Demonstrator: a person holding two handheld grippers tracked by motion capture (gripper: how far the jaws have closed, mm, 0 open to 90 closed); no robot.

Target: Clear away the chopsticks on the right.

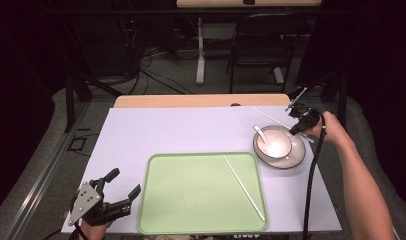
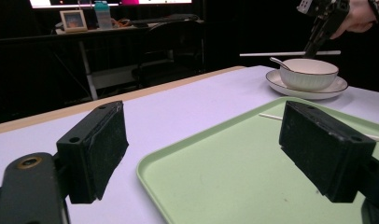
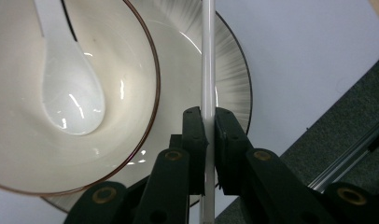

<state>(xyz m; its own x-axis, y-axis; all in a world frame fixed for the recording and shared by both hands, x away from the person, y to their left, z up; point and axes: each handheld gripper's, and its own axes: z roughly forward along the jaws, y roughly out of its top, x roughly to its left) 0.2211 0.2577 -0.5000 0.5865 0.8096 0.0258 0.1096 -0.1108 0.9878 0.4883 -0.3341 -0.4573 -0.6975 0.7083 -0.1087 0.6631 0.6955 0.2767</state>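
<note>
While the person's right hand hovers at the far right of the table, the scene reads as follows.

Right gripper (image 3: 207,126): jaws pinched together on a thin white chopstick (image 3: 208,56), which passes straight between the pads; in the high view the stick runs from the gripper toward the far left, above the table.

Left gripper (image 1: 122,189): jaws spread wide with nothing between them, at the near left corner, just beside the tray's left rim.

Bowl (image 1: 274,141): round, glossy white ceramic with a dark rim line, on a ribbed saucer (image 1: 297,159) close to the table's right edge; a white ceramic spoon (image 1: 261,134) rests inside.

Tray (image 1: 158,200): pale green, smooth plastic, rounded corners, raised lip, reaching almost to the near edge.

Second chopstick (image 1: 243,187): lies diagonally on the tray's right half.

Table (image 1: 166,130): matte lilac sheet over a wooden top; the left and far stretches are bare and open.
</note>
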